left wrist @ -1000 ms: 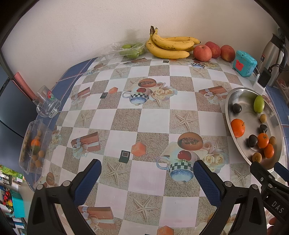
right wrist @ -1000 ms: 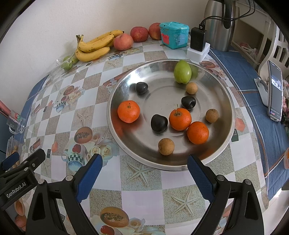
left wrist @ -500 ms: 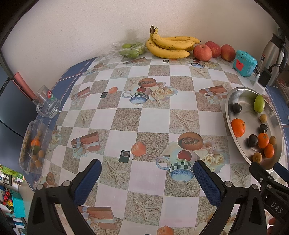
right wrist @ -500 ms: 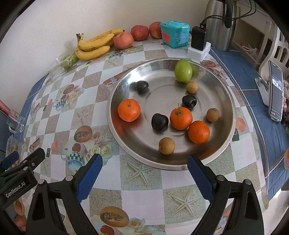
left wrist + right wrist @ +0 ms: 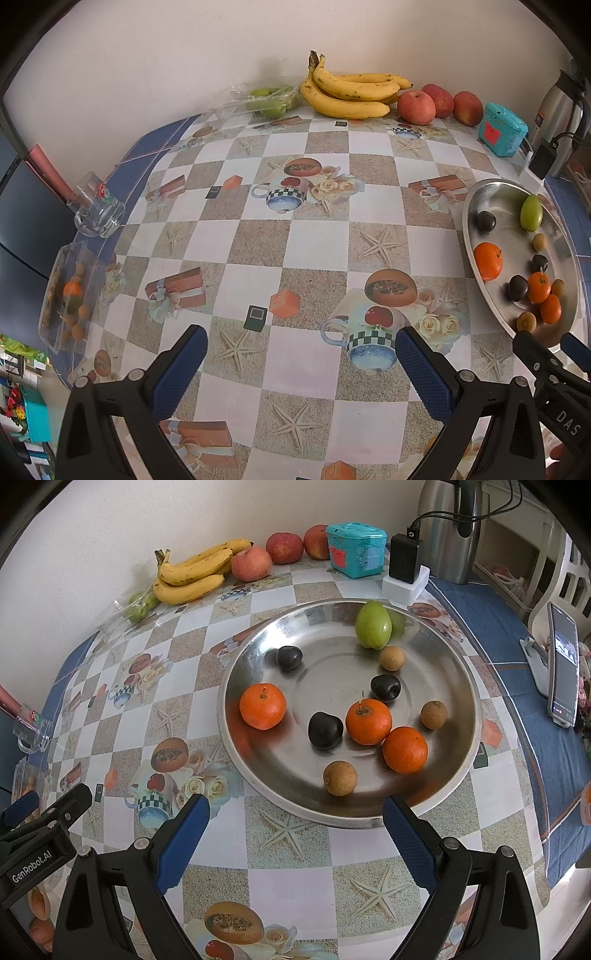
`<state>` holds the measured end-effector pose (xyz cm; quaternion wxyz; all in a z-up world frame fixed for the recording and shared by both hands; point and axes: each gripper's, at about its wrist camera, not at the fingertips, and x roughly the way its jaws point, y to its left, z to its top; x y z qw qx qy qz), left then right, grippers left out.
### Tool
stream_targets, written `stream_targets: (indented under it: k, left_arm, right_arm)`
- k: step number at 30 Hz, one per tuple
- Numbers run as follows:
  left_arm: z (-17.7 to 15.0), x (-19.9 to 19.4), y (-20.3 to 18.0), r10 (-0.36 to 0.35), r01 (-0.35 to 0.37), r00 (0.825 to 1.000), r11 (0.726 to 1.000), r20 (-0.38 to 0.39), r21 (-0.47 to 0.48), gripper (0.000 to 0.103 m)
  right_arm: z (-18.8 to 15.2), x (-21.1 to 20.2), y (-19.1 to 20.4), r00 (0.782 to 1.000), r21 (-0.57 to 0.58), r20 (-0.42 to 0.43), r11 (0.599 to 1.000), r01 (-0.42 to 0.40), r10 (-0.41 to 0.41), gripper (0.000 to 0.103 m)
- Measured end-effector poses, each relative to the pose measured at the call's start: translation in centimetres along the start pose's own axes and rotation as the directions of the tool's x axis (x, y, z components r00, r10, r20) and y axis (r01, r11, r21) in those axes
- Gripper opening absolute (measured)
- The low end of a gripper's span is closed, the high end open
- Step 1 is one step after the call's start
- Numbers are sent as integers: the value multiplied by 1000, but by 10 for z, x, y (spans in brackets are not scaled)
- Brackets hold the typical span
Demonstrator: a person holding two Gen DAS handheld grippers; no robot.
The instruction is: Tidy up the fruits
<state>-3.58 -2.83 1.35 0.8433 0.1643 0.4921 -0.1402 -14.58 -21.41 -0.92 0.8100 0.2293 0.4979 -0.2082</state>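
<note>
**Round fruit could roll away**

Both the right gripper (image 5: 295,834) and the left gripper (image 5: 301,360) have their jaws wide apart, holding nothing. The fruits sit mixed in the metal tray (image 5: 469,686). An orange (image 5: 262,706) is round and smooth, so a pinch off its middle could send it rolling. Since a second ago, the right gripper has moved a little closer to the tray.

Left gripper (image 5: 301,354) fingers spread wide, empty; right gripper (image 5: 295,823) likewise, alongside.
</note>
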Motion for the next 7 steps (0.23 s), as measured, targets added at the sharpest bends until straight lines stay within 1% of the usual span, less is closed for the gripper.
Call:
stream_targets:
  k: [4,7]
  left_arm:
    - [0,-5,-1,-4,4,1000,1000,26,2,103]
    - [2,-5,-2,-7,6,1000,1000,25,3,103]
  right_arm:
    - [1,-1,-1,1000,2,-1,1000,0,0,95]
    - [1,-1,-1,1000,2,-1,1000,0,0,95]
